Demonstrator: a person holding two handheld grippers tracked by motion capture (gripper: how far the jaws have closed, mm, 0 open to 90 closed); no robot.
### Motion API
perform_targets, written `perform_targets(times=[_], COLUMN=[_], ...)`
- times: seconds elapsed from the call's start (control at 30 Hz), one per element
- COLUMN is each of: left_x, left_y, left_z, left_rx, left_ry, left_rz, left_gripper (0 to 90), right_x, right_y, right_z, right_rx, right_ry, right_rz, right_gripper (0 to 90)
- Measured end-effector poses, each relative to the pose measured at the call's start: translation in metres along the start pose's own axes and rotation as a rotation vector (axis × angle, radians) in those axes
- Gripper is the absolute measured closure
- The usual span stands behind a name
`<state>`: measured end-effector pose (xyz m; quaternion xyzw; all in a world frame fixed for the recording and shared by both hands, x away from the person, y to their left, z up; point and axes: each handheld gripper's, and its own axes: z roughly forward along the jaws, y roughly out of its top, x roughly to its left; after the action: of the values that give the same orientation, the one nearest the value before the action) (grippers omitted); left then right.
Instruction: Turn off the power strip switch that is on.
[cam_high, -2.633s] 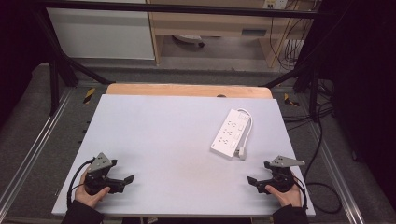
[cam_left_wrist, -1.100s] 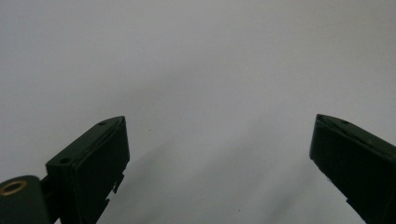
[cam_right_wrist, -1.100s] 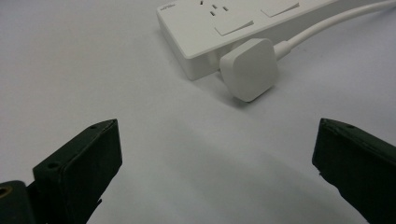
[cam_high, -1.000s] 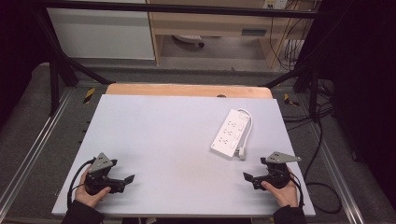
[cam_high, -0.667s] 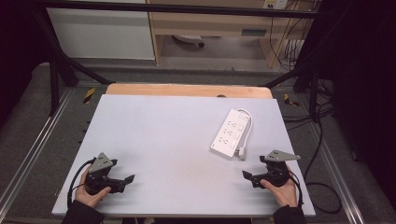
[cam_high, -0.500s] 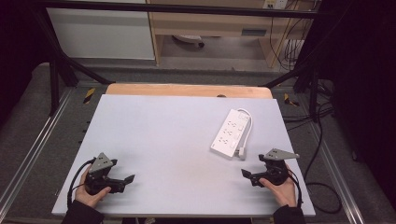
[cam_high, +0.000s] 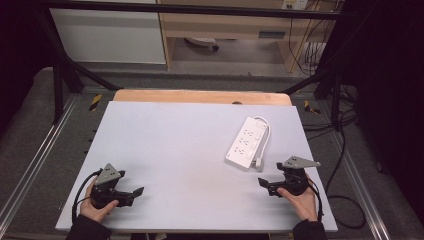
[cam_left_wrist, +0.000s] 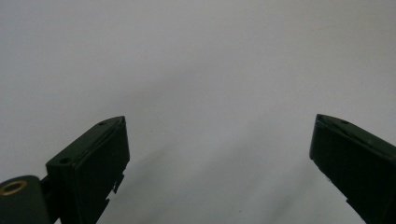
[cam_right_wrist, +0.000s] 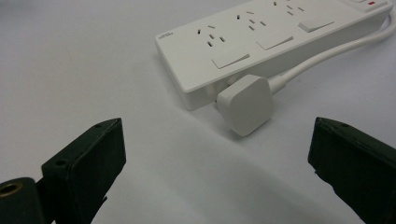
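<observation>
Since the earlier frames my right gripper (cam_high: 265, 184) has crept up and leftward toward the power strip (cam_high: 246, 142), which lies right of centre in the high view, slanting toward the upper right. Its white plug (cam_right_wrist: 245, 104) rests against the strip's near end, just ahead of my wide-open, empty jaws. My right hand (cam_high: 300, 199) grips from below, lower right. My left gripper (cam_high: 135, 193), also spread and empty, sits lower left on the table (cam_high: 170, 145).
</observation>
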<state>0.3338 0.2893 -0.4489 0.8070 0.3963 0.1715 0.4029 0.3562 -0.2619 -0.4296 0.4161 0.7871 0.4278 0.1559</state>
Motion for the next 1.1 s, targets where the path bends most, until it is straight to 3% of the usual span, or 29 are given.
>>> perform_targets(times=[0.47, 1.1], left_x=[0.0, 0.001], left_y=[0.0, 0.0], left_z=[0.0, 0.0], left_rx=[0.0, 0.002], left_ry=[0.003, 0.003], left_rz=[0.0, 0.002], left_gripper=[4.5, 4.6], right_x=[-0.003, -0.004], right_y=[0.008, 0.014], right_z=[-0.002, 0.001], right_rx=[-0.013, -0.007], right_ry=[-0.03, -0.092], right_rz=[0.005, 0.006], right_gripper=[8.6, 21.2])
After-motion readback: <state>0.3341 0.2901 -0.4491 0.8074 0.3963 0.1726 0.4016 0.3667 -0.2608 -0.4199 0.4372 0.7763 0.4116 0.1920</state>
